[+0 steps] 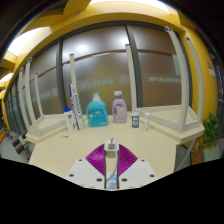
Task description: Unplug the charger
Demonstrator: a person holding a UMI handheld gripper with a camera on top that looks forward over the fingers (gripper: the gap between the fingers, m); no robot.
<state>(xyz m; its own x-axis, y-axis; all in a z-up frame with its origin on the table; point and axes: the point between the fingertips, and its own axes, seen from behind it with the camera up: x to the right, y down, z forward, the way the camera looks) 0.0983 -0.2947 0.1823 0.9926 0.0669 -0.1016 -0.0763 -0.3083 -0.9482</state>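
My gripper (111, 152) is shut on a small white charger (111, 162), which is pinched upright between the two magenta pads (98, 158). The charger's narrow top end sticks out just past the fingertips. No cable or socket can be seen touching it. It hangs over the near part of a pale beige table (60, 150).
Along the table's far edge stand a blue bottle (97, 110), a pink-and-white bottle (119, 106), a white tube (71, 119) and a small box (135, 120). Glass partition panels rise behind them. A green plant (210, 128) sits off to the right.
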